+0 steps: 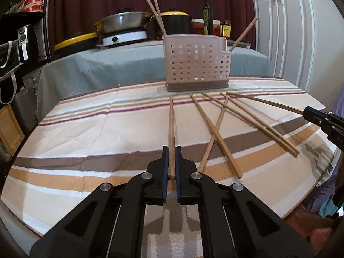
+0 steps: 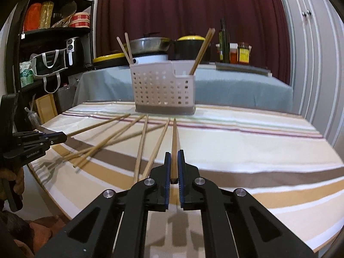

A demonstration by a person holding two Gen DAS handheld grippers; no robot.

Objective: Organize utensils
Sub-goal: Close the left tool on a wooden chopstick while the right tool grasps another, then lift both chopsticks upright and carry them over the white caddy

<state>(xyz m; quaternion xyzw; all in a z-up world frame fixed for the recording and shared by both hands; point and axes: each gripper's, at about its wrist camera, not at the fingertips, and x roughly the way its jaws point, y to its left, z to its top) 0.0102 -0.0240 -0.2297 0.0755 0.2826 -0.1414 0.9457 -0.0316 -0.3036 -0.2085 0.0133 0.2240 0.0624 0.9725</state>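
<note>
A pale perforated utensil basket [image 1: 196, 64] [image 2: 163, 83] stands at the far side of the striped tablecloth [image 1: 86, 129]. Upright chopsticks [image 1: 158, 17] lean out of its left part and another [image 1: 243, 35] out of its right part. My left gripper [image 1: 171, 148] is shut on a wooden chopstick [image 1: 171, 118] that points at the basket. My right gripper [image 2: 174, 152] is shut on a chopstick [image 2: 174, 137] aimed the same way. Each gripper also shows in the other's view, left gripper [image 2: 63, 137] and right gripper [image 1: 307, 110], each with its stick. Several loose chopsticks [image 1: 215, 133] [image 2: 142, 146] lie crossed between them.
Behind the table a grey-covered counter [image 1: 107, 64] carries a pan on a hotplate [image 1: 124, 23], a black pot with a yellow lid [image 1: 176, 21], bottles and jars [image 1: 207, 17]. A dark shelf with bags [image 2: 49, 49] stands left, white cupboard doors [image 1: 290, 32] right.
</note>
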